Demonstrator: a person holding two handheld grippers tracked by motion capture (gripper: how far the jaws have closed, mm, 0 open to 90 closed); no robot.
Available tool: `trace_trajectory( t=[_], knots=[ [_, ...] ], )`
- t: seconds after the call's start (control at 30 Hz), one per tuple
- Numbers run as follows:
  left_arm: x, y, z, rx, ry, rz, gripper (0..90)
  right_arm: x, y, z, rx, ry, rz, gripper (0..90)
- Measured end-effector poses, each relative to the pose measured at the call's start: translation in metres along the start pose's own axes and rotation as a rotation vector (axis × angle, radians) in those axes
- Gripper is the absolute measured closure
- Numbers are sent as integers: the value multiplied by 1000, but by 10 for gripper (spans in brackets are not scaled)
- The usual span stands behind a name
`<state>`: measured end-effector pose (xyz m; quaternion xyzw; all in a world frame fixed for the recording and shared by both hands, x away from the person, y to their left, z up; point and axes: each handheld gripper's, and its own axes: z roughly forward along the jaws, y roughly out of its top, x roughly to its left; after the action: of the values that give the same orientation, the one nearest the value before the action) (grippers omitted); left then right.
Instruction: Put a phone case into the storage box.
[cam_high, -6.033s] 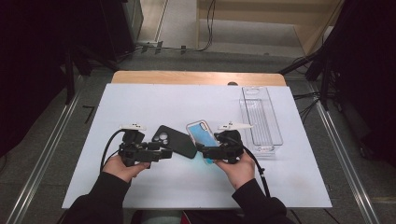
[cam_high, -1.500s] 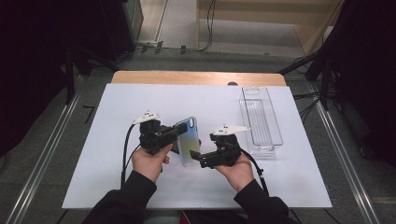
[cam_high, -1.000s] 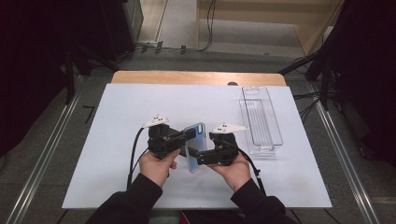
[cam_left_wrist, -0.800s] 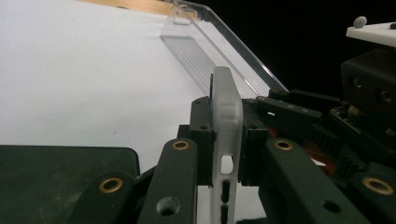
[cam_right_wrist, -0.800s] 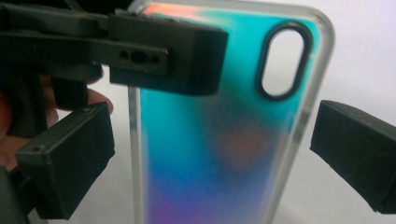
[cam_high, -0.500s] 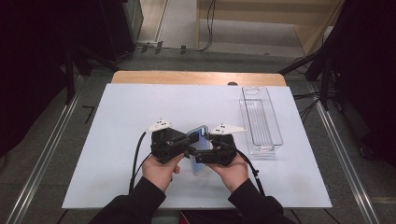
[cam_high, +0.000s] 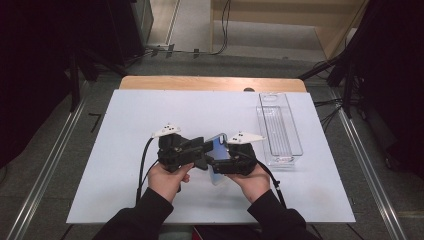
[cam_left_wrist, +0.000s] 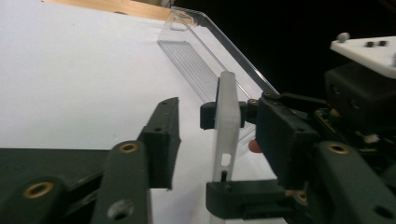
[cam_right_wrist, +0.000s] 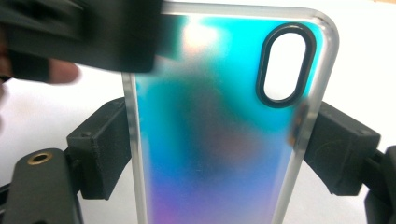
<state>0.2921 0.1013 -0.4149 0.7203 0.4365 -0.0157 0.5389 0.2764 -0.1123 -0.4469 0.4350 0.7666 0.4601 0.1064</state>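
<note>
1. The right gripper (cam_high: 220, 162) holds a see-through phone case with a shiny blue and purple back (cam_right_wrist: 219, 126). Its two black jaws press on the case's long side edges, one on each side, so they are closed on it.
2. Six seconds ago the case lay flat on the white table (cam_high: 125, 125) between the two grippers, next to a dark flat thing. Now the case is up off the table, standing on its edge in the middle, in front of the person.
3. The left gripper (cam_high: 200, 150) was out to the left then. It has moved in, bit by bit, and is now right at the case.
4. In the left gripper view, the case (cam_left_wrist: 227, 126) stands thin and upright between the left gripper's jaws. These jaws are open wide and there is a gap on the left side, so they do not squeeze it yet.
5. This looks like the case is about to be passed or held by both grippers.
6. The long clear plastic tray (cam_high: 279, 127) sits to the right, with nothing in it.
</note>
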Motion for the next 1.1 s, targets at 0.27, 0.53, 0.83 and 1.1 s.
trace_trajectory(
  t=[0.27,0.53,0.83,1.1],
  knots=[
    [3,8,-5,98,-63,-32,391,-16,0,-2,30,8,2,147],
    [5,14,-15,239,-113,42,328,-24,3,-7,26,40,-16,148],
    [14,1,-23,300,-124,239,327,-36,11,-21,18,87,-17,147],
    [22,-14,-33,299,-156,335,326,-41,17,-29,3,128,-55,148]
  ],
)
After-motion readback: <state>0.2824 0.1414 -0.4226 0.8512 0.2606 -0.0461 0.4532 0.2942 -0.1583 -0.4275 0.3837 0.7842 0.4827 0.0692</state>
